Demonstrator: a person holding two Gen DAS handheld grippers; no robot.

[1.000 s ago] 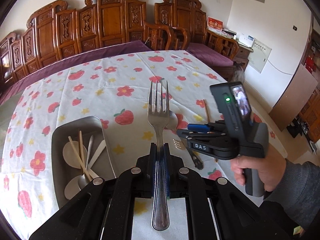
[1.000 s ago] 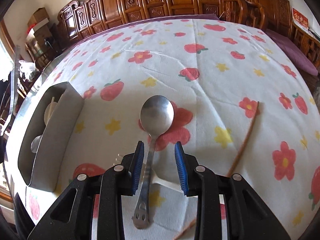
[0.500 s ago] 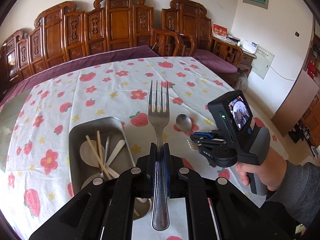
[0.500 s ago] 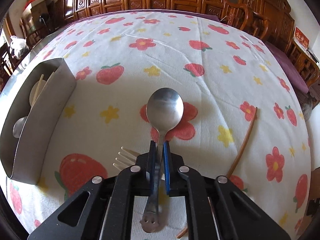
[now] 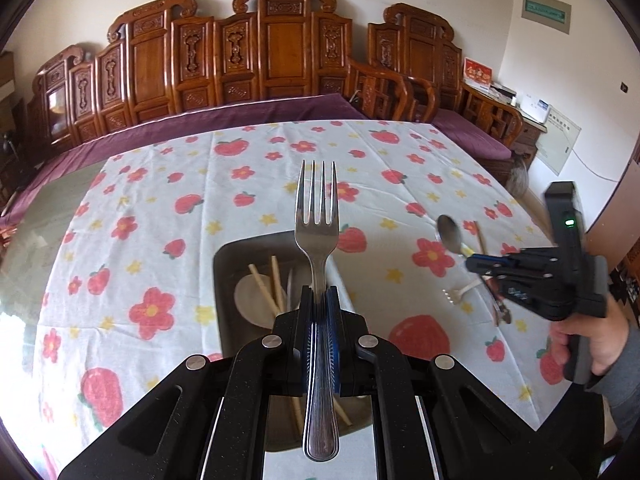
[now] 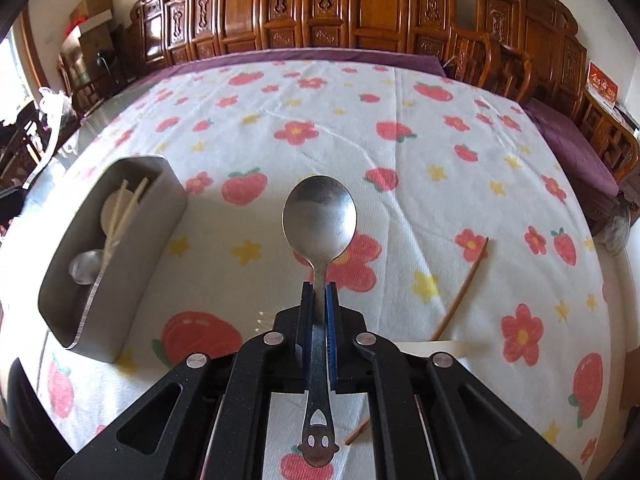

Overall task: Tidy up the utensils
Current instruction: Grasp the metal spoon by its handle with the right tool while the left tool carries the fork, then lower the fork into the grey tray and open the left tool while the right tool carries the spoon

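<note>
My left gripper (image 5: pixel 318 300) is shut on a metal fork (image 5: pixel 317 216), held tines forward above the grey metal tray (image 5: pixel 224 280). The tray holds wooden chopsticks, spoons and a metal spoon; it also shows in the right wrist view (image 6: pixel 132 264) at the left. My right gripper (image 6: pixel 319 294) is shut on a metal spoon (image 6: pixel 319 216), lifted off the tablecloth. From the left wrist view the right gripper (image 5: pixel 476 261) is at the right with the spoon (image 5: pixel 449 232) in it.
A brown chopstick (image 6: pixel 464 292) lies on the strawberry tablecloth at the right. A pale wooden fork (image 5: pixel 460 293) lies below the right gripper; its tines show in the right wrist view (image 6: pixel 264 320). Carved wooden chairs line the far table edge.
The right gripper closed on the metal spoon and lifted it off the cloth. The left gripper moved left with the fork, now over the tray.
</note>
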